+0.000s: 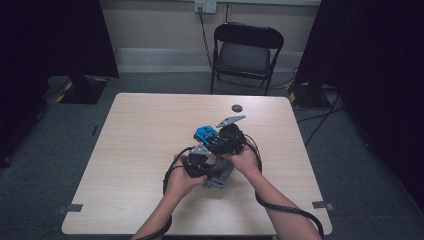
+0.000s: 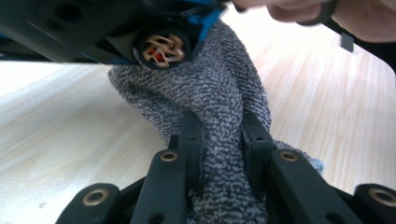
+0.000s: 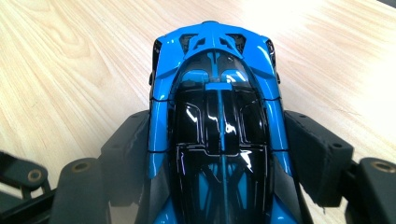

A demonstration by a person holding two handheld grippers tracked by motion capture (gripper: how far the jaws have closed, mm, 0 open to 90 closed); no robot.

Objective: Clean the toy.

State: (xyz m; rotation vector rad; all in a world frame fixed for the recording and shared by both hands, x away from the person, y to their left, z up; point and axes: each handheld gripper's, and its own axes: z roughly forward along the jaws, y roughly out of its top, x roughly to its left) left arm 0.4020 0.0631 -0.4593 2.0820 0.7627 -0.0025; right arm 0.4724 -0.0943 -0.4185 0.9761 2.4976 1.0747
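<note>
High view: both grippers met just right of the frame's centre, over the pale wood-grain table (image 1: 140,150). The right gripper (image 1: 226,140) sat slightly above and right of the left gripper (image 1: 200,165). A glossy blue and black toy sports car (image 1: 205,133) stuck out from the right gripper toward the upper left. A grey speckled terry cloth (image 1: 221,175) hung below, between the two hands.

Right gripper view: the toy car (image 3: 219,121) filled the middle of the frame, roof facing the camera, one end pointing to the top edge. The black jaws pressed against its two flanks in the lower half, pinching the body between them. Bare table showed around it.

Left gripper view: the jaws were closed tight on a bunched fold of the cloth (image 2: 219,98) at lower centre. The cloth rose from them to the upper centre and touched the car's dark underside, where a wheel (image 2: 164,46) with a bronze hub and red centre showed at upper left of centre.

Elsewhere in the high view: a small dark round disc (image 1: 237,108) lay alone on the table above the grippers, well apart. A black folding chair (image 1: 246,52) stood beyond the table's far edge, top centre.
</note>
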